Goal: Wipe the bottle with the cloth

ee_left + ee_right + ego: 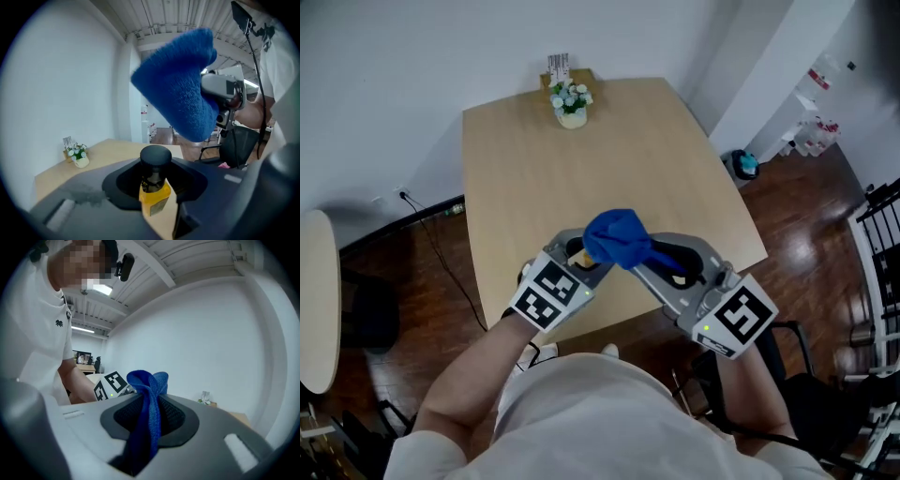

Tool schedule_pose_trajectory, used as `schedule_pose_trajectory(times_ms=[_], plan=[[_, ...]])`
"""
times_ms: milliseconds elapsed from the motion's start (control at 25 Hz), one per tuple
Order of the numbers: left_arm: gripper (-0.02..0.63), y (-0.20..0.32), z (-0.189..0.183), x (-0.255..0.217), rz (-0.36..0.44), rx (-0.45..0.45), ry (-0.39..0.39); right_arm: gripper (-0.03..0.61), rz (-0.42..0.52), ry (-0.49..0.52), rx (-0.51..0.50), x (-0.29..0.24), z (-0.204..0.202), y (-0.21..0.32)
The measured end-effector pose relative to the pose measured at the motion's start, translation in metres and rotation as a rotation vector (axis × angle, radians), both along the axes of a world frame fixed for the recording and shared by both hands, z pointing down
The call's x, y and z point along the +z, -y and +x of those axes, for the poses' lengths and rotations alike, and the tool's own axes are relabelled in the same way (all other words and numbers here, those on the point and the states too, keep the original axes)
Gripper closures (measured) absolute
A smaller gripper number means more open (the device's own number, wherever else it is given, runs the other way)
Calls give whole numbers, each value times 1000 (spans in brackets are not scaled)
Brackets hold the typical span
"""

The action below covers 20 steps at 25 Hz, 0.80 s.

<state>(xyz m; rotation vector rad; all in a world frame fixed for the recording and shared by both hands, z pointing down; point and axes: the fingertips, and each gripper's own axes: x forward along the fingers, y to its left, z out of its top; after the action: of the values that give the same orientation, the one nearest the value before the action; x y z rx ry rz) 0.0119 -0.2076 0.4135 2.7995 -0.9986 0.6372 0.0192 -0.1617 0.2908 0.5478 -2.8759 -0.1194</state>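
My left gripper (579, 261) is shut on a small bottle (153, 190) of yellow liquid with a black cap (155, 156), held upright between the jaws. In the head view only the bottle's top (578, 254) peeks out. A bright blue cloth (617, 239) is pinched in my right gripper (664, 262), which is shut on it. The cloth (180, 93) hangs bunched just above and to the right of the cap, with a small gap between them. In the right gripper view the cloth (149, 404) runs up between the jaws, and the left gripper's marker cube (110, 383) shows behind it.
Both grippers hover over the near edge of a light wooden table (534, 178). A small pot of white flowers (571, 101) and a card holder (558, 66) stand at its far edge. A black office chair (239, 145) is to the right, a round table (319, 300) to the left.
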Motion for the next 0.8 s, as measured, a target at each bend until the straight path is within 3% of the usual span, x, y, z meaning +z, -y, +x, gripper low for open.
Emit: schedule_pose_trajectory(times_ms=[200,480,680,800], plan=[[459,-5,2,-6,25,18,42,482,27,-112,-121,12,-41,-10],[459,-8,-22,-7,12,-3,36,482,-6,-145,-63,26,-26,2],[457,-1,-33,-25,-30,-15,-58,482,-28,-116,45,31,0,23],[457,8,-44,-51,-52,-35,-156,482,-9,28,76,4,9,24]])
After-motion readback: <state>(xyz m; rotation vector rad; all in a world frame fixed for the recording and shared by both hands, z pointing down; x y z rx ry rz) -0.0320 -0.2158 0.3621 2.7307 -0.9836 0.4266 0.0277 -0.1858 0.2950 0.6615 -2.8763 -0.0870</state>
